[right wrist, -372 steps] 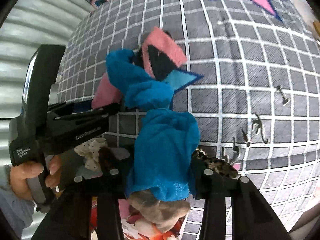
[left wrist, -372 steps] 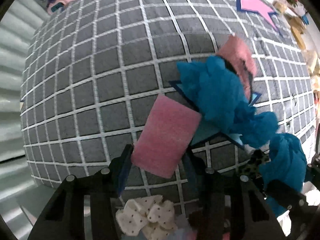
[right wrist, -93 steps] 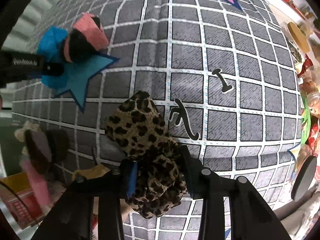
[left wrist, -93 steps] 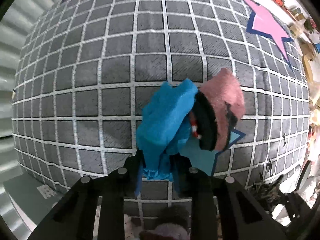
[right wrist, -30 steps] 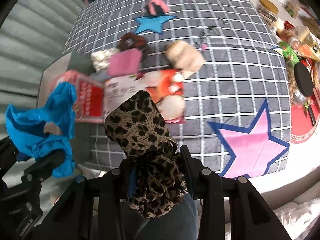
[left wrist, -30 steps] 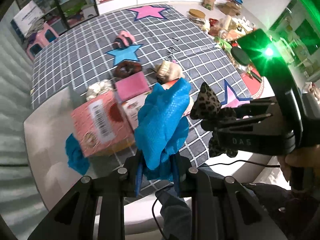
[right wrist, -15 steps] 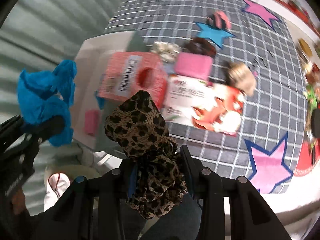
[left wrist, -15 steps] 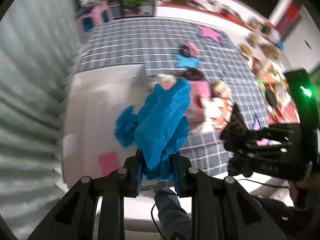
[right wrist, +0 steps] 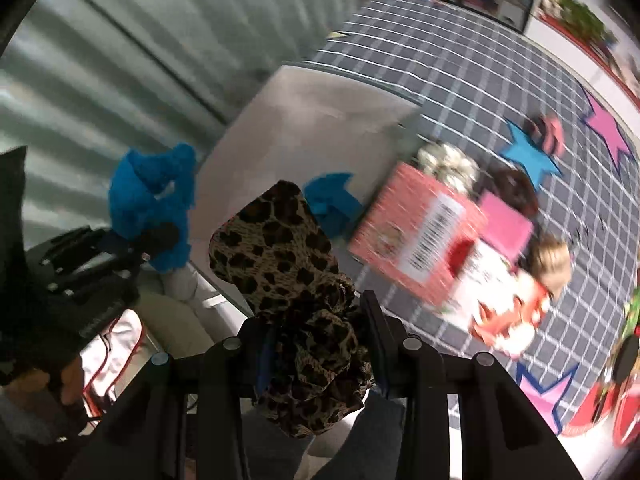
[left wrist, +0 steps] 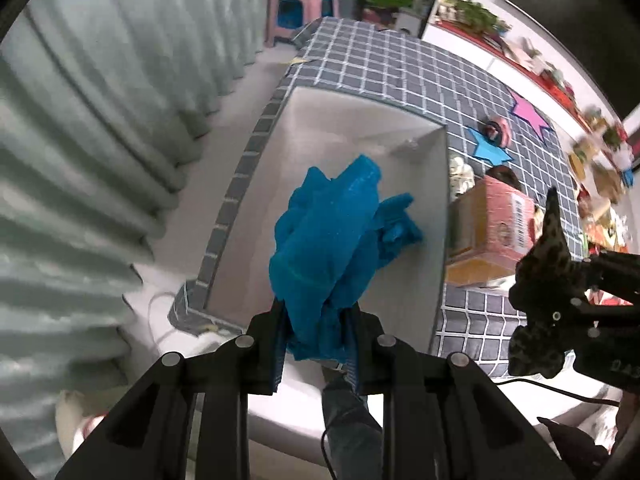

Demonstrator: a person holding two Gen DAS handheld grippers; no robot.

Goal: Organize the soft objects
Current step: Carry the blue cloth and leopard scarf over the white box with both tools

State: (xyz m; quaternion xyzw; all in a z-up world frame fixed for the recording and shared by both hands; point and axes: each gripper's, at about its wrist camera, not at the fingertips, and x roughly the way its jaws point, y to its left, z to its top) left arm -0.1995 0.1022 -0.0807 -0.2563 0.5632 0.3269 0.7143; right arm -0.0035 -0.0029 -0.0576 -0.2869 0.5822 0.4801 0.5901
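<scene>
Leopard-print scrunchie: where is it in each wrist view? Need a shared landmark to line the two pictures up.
Left wrist: the leopard-print scrunchie is at the right edge, clamped in the right claw.
Right wrist: the scrunchie is at lower centre, filling the claw's fingers and reaching up over the white bin.
Shared landmark: the white bin, with blue cloth lying inside it.

Both wrist views have swung off the grey grid tablecloth toward the white bin, which now fills the centre of the left view. The blue cloth, earlier over the table, now hangs above the bin; the leopard scrunchie sits over its near edge.
</scene>
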